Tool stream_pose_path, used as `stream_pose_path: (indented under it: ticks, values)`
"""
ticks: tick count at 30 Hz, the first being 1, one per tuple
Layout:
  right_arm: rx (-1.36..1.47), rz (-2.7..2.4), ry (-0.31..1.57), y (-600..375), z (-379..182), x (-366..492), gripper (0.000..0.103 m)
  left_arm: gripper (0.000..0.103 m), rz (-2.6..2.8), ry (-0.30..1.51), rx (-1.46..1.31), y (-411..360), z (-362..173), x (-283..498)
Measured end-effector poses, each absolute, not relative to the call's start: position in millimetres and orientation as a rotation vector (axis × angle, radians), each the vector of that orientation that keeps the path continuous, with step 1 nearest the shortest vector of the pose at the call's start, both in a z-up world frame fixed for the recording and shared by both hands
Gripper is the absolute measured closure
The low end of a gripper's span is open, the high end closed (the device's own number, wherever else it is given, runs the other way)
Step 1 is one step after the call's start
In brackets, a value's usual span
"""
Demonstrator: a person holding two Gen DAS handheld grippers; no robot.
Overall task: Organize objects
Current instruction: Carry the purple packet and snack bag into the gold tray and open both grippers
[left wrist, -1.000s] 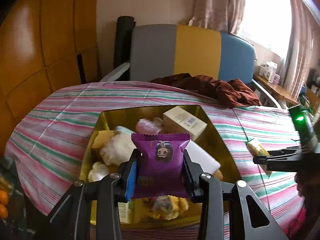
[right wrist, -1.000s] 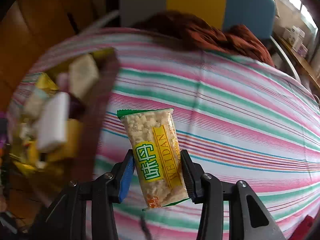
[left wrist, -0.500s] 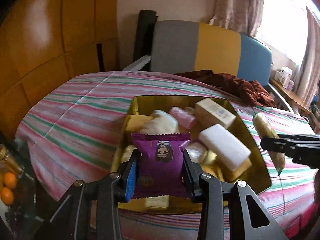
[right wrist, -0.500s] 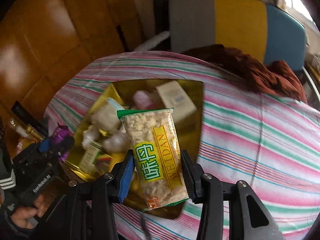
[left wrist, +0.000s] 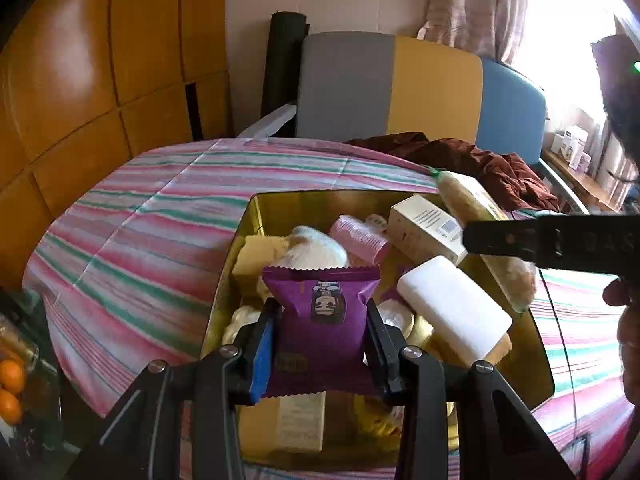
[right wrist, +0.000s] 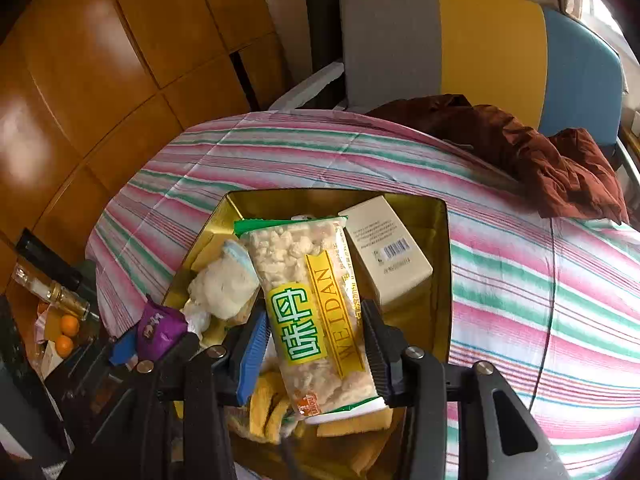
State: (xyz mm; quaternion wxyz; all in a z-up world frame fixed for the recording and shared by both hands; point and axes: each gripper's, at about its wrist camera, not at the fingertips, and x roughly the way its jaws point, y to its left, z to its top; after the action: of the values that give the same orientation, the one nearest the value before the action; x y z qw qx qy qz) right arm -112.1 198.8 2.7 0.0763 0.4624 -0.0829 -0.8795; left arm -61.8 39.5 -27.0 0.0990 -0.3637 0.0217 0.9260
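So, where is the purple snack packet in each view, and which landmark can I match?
Left wrist: purple snack packet at lower centre, clamped in the left gripper, above the gold tray.
Right wrist: purple snack packet at lower left, beside the tray's left edge.
Shared landmark: cream barcode box in the tray.

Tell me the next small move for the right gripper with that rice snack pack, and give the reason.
Probably lower it a little and open the jaws. The right gripper is shut on the rice snack pack, which already hangs above the gold tin, over the items inside. The left gripper holds the purple packet at the tin's near side, so stay clear of it.
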Motion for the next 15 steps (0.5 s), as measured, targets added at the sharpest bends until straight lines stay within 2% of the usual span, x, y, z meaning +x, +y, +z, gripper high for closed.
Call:
stream_pose_path:
  ticks: [15]
  values:
    - [1.395,-2.643,-0.273,206.3,1.7,-142.8,0.058,0.062,2.734,0.051,-1.053,49.1,-23.2,-76.4]
